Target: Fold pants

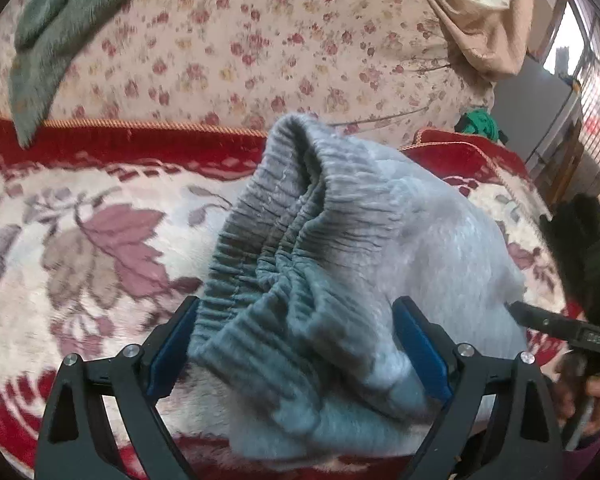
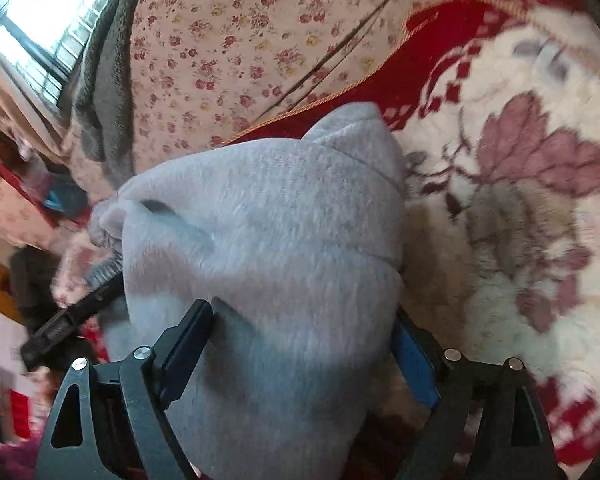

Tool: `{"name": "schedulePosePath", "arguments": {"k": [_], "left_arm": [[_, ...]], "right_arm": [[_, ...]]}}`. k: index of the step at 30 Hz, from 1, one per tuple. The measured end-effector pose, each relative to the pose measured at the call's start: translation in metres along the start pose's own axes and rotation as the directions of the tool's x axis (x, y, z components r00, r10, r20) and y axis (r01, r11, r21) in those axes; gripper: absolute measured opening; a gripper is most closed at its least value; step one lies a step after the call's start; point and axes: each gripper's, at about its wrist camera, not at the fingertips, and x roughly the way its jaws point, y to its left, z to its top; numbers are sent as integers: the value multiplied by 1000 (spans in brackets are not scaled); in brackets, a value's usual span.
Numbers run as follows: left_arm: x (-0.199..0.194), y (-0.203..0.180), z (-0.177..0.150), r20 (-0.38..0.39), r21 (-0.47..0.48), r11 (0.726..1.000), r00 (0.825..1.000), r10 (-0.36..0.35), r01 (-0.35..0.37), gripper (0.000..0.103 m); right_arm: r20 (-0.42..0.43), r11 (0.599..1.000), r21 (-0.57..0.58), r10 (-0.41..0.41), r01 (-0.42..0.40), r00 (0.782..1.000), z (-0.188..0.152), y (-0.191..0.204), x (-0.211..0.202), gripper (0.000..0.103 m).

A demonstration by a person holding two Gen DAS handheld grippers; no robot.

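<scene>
The grey fleece pants [image 1: 340, 264] are bunched into a thick folded bundle on a red and cream floral blanket [image 1: 80, 240]. In the left wrist view my left gripper [image 1: 296, 344] has its blue-padded jaws wide on either side of the ribbed elastic waistband [image 1: 284, 216]. In the right wrist view my right gripper [image 2: 300, 344] straddles the plain grey side of the pants [image 2: 268, 220], its jaws wide and pressed against the thick fabric. The right gripper's finger [image 1: 556, 324] shows at the bundle's right in the left view. The left gripper's finger [image 2: 76, 316] shows at the left in the right view.
A pink floral quilt [image 1: 260, 40] lies behind the blanket, with a grey-green fleece garment [image 1: 48, 40] at far left and a beige cloth [image 1: 480, 20] at far right. A green item [image 1: 480, 120] sits by the quilt's edge. A window [image 2: 48, 28] is beyond the bed.
</scene>
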Motion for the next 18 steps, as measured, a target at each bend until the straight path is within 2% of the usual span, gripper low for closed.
{"name": "schedulePosePath", "arguments": {"k": [2, 8, 12, 18], "left_arm": [[-9, -5, -2, 21, 19, 1000, 1000, 23, -23, 94], [-33, -25, -1, 101, 53, 996, 992, 73, -78, 94], [-45, -45, -4, 145, 93, 990, 985, 94, -108, 94], [-60, -64, -11, 192, 123, 986, 978, 85, -110, 94]], "right_arm": [[45, 998, -46, -36, 38, 998, -2, 13, -13, 90], [150, 987, -129, -78, 98, 986, -12, 51, -40, 91], [185, 984, -131, -91, 117, 978, -17, 65, -44, 91], [217, 982, -109, -129, 156, 967, -28, 71, -48, 91]]}}
